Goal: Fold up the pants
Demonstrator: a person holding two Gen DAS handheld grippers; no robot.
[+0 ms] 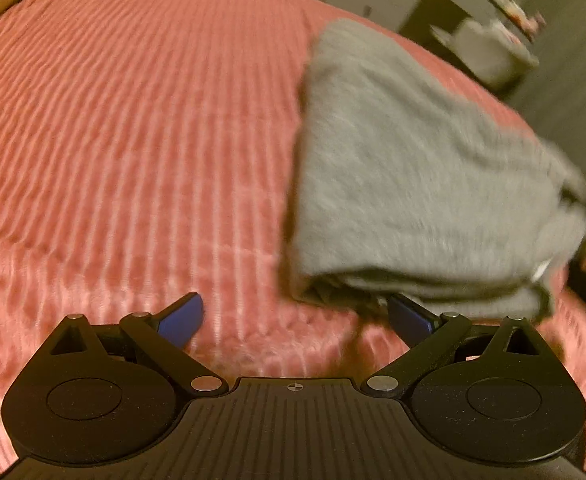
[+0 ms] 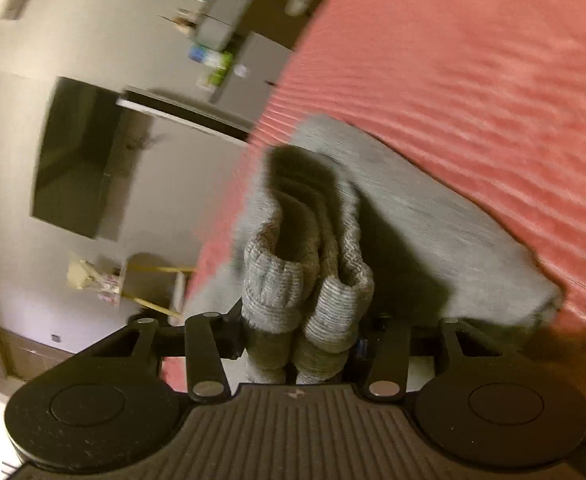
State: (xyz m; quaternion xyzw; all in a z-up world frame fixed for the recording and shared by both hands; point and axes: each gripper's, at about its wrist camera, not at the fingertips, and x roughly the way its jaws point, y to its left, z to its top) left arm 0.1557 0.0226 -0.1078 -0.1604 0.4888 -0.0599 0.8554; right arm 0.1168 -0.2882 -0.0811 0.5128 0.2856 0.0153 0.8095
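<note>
Pants (image 1: 413, 168) mostly folded on bedspread (image 1: 133, 140); right gripper (image 2: 299, 320) clamps the cuffs (image 2: 305, 292), left gripper (image 1: 293, 320) wide, empty beside the fold. Final fold pending, likely.

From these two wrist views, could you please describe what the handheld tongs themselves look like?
Both tongs are matte black plastic. Each has a ribbed central body with a small crosshair mark, flanked by two round discs, and angled link arms joined by silver rivets. The left tongs carry blue pads on their tips; on the right tongs only a sliver of blue shows. No cables or sleeves are visible.
</note>
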